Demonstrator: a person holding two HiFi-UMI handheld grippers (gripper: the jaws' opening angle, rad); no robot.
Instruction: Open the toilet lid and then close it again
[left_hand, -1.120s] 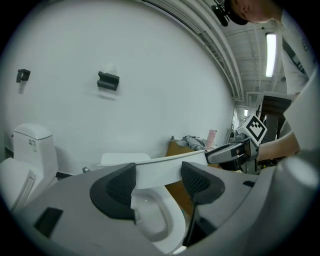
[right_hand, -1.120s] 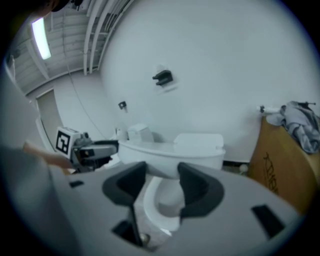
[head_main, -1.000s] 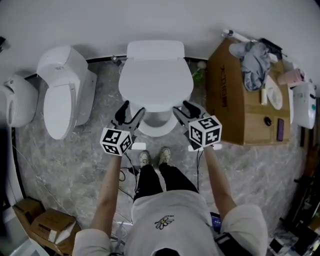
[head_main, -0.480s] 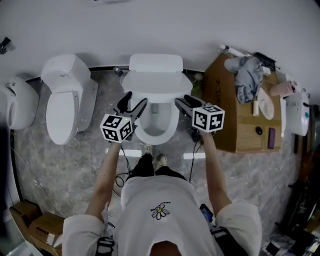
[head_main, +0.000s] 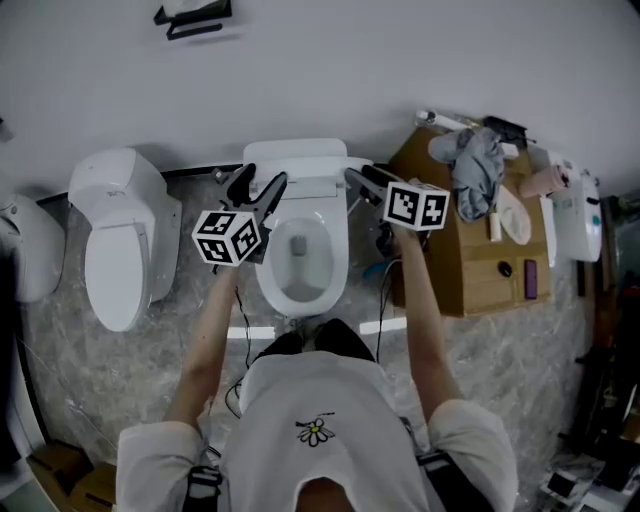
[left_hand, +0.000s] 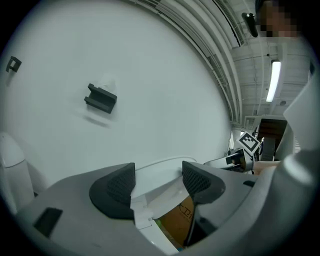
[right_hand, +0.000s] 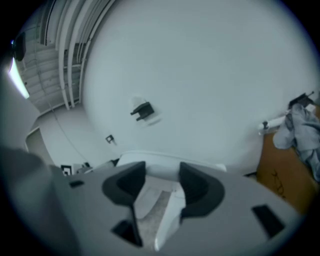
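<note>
Your left gripper (head_main: 257, 182) and right gripper (head_main: 359, 175), upper centre, have jaws spread, straddling the upright toilet lid (head_main: 310, 183) unclamped. Withdraw unevenly and it may slam onto the seat (head_main: 339, 262).

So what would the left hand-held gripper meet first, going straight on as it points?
The raised toilet lid, apparently already just ahead of its open jaws; behind that, probably the wall.

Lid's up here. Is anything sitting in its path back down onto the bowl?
Nothing visible does. The toilet lid stands raised against the tank, and the bowl's rim below it is bare. Only the left claw and right claw are near, each open astride a side edge of the lid.
</note>
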